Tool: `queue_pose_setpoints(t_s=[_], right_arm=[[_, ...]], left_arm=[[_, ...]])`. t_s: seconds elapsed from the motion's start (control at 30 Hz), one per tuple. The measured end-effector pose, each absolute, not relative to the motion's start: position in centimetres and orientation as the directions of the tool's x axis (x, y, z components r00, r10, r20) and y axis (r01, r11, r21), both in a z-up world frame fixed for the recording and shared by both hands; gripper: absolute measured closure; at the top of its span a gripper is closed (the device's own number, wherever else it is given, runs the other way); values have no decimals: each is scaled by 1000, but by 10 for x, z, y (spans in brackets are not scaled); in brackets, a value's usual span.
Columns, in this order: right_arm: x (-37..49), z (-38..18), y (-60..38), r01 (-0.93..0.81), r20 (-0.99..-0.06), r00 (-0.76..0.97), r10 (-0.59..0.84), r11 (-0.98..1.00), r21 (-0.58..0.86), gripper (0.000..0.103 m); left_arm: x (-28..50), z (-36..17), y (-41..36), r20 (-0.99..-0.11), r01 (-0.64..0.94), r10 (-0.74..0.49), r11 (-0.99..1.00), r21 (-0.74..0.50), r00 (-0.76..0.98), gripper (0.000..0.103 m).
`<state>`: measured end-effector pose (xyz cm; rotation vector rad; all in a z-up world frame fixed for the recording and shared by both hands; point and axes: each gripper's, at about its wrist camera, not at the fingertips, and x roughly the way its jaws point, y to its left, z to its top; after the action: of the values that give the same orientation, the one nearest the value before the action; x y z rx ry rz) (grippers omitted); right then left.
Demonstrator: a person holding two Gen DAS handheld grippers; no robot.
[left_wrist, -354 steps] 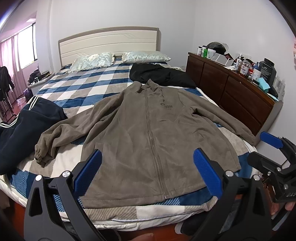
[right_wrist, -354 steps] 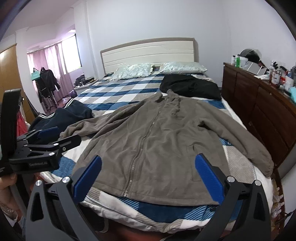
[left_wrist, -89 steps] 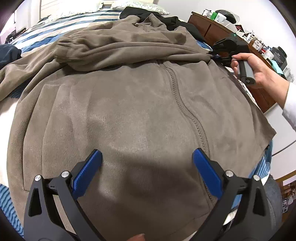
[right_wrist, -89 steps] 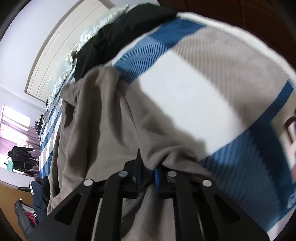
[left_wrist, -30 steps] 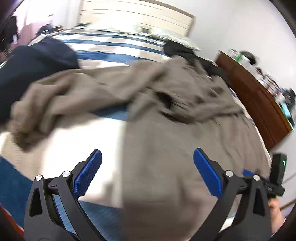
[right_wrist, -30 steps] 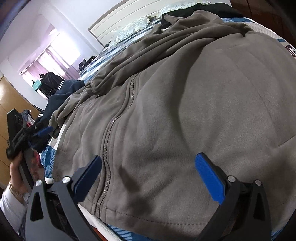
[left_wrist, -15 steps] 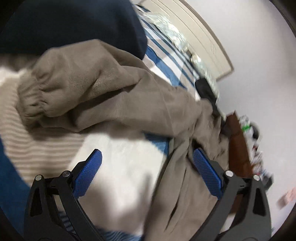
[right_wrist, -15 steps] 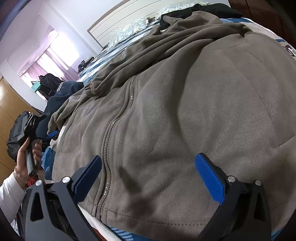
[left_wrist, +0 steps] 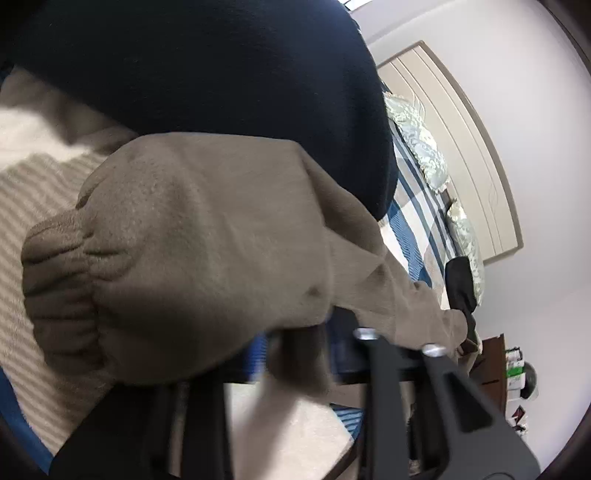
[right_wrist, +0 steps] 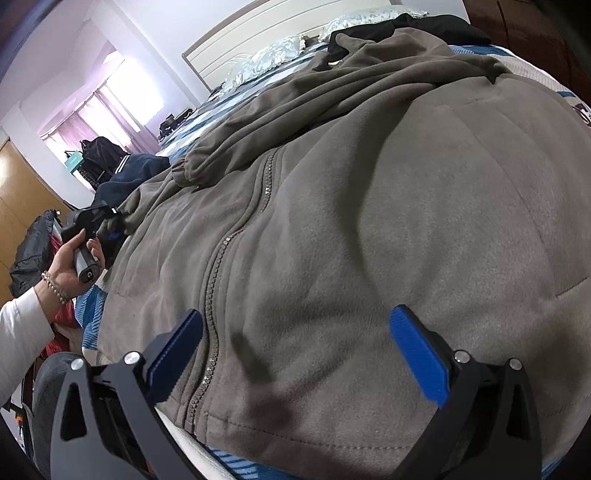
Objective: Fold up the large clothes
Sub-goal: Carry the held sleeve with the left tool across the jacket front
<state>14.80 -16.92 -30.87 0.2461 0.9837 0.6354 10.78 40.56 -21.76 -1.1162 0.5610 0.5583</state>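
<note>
Swung over to the bed's left edge, the left gripper has just been closing its fingers on the jacket's sleeve cuff — prob. to fold it inward. Right gripper hovers w/ fingers spread over the hem near the foot edge — holding nothing.

A checked blue-and-white bedspread is covering the bed, and two pale patterned pillows are leaning at a cream headboard. Black clothing is lying near the pillows. A navy garment is lying on the bed's side. Light is glowing through pink curtains. A brown dresser is carrying clutter.
</note>
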Motion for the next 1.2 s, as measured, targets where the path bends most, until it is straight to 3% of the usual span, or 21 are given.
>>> queue_pose_setpoints(t_s=[0.23,0.4,0.53,0.63,0.83,1.0,1.2], right_arm=[[147,-302,-177,-385,-668,382,639,767,513,4],[131,-282,-171,-466,-648,439,622,775,428,4],[105,-251,-151,-588,-587,517,623,757,286,4],[105,-246,-115,-648,-612,503,610,734,200,4],[132,-260,-54,-694,-687,430,586,701,163,4],[149,-285,-19,-696,-750,355,557,694,186,4],[144,-303,-11,-720,-765,378,522,685,112,4]], left_arm=[[121,-154,389,-637,-652,239,516,-556,733,92],[156,-91,366,-577,-550,220,674,-493,787,93],[196,-39,338,-546,-428,138,784,-449,826,94],[242,-1,304,-544,-300,39,865,-401,838,94],[297,47,222,-552,-73,-108,952,-297,827,94],[346,61,136,-607,124,-219,973,-195,764,94],[395,25,24,-735,348,-270,936,-51,621,94]])
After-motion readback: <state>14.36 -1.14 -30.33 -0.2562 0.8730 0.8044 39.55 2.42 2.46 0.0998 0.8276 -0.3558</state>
